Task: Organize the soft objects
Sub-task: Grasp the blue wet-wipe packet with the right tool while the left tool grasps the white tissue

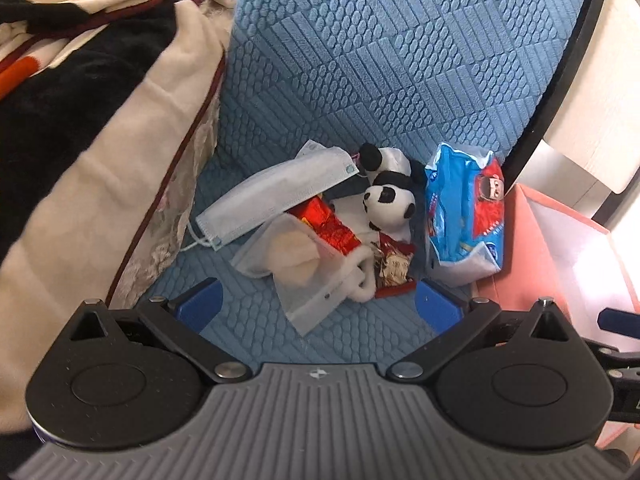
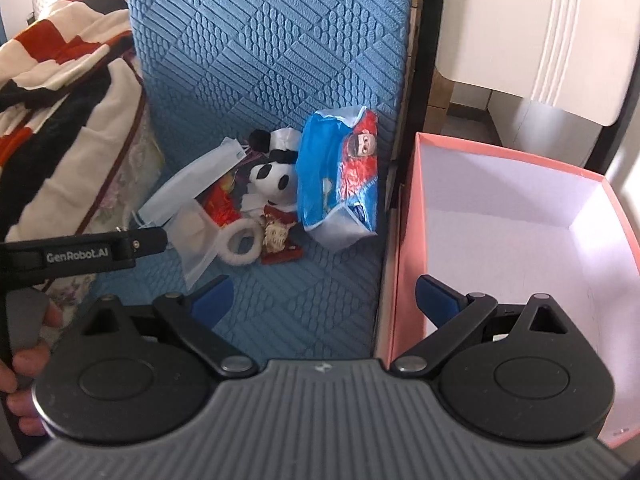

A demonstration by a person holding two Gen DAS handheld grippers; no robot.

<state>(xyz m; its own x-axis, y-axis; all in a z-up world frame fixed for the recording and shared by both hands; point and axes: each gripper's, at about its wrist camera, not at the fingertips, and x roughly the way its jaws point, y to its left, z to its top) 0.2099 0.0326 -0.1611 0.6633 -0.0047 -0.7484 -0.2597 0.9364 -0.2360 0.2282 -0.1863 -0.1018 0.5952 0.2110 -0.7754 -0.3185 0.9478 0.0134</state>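
Note:
A pile of soft things lies on the blue textured mat (image 1: 360, 80) (image 2: 300, 300): a panda plush (image 1: 390, 200) (image 2: 274, 180), a pale face mask (image 1: 276, 192) (image 2: 188, 184), a clear pouch with cotton pads (image 1: 300, 264) (image 2: 196, 236), a white fluffy hair ring (image 2: 242, 244) (image 1: 360, 280), red packets (image 1: 332, 228) and a blue tissue pack (image 1: 464, 216) (image 2: 340, 184). My left gripper (image 1: 320, 304) hangs open just short of the pouch. My right gripper (image 2: 324, 296) is open too, straddling the pink box's left wall. Nothing sits between either pair of fingers.
An open pink box (image 2: 404, 240) (image 1: 532, 248) with a white inside stands right of the mat. A folded black, white and red blanket (image 1: 80, 100) (image 2: 60, 80) is heaped on the left. A hand (image 2: 24, 364) holds the left gripper's handle. White furniture (image 2: 540, 40) stands behind the box.

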